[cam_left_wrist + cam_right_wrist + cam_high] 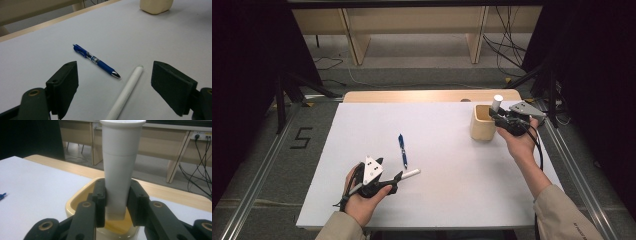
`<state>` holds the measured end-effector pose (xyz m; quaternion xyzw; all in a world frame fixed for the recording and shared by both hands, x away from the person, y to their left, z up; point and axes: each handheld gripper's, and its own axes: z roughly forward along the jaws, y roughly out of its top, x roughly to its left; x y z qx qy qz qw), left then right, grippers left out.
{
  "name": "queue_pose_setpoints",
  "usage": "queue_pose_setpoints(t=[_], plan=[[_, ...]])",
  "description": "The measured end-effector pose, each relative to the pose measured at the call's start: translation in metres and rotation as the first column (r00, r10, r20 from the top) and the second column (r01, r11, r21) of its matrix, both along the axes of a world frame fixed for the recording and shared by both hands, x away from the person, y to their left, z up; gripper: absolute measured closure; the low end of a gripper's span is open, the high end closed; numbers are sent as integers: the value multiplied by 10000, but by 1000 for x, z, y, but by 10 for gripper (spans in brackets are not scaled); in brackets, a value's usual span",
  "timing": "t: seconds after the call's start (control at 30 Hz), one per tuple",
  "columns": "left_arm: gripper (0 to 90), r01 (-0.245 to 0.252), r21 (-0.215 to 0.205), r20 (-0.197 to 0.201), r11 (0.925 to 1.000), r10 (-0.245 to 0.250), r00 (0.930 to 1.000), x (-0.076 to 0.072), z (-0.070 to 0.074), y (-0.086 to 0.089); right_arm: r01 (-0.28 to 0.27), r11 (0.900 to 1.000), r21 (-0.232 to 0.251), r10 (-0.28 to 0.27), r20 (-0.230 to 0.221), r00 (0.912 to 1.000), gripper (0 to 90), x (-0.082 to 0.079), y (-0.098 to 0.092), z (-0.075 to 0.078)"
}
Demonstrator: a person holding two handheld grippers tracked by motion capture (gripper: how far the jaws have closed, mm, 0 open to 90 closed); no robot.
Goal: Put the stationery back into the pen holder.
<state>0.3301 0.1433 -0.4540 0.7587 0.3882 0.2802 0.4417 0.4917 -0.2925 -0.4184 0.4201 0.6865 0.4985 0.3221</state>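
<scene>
From the high view, the left hand (362, 200) rests low on the counter (447, 200), palm turned inward, its forearm coming up from the near edge. The left tool (399, 176) points along the surface, with a white pen (410, 173) at its tips and a blue pen (402, 150) just beyond. The right hand (519, 140) is raised at the far corner, forearm stretched forward, and the right tool (498, 117) holds a white marker (497, 102) upright over a cream cup (482, 129).

In the left gripper view, the jaws stand wide and released; the white pen lies between them, seemingly touching neither.

In the right gripper view, the jaws are clenched on the marker, its lower end apparently inside the cup's mouth.
</scene>
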Motion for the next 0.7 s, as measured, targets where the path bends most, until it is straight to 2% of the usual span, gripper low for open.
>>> queue_pose_setpoints(t=[0.27,0.7], plan=[[220,9,-12,-10,10000,-9,10000,0,0,0,-118,9999,-110,115,-270,9996,709,2,0,-6],[221,11,70,-3,10000,-11,10000,1,-1,1,-18,9999,-121,14,-376,9993,700,2,-2,-9]])
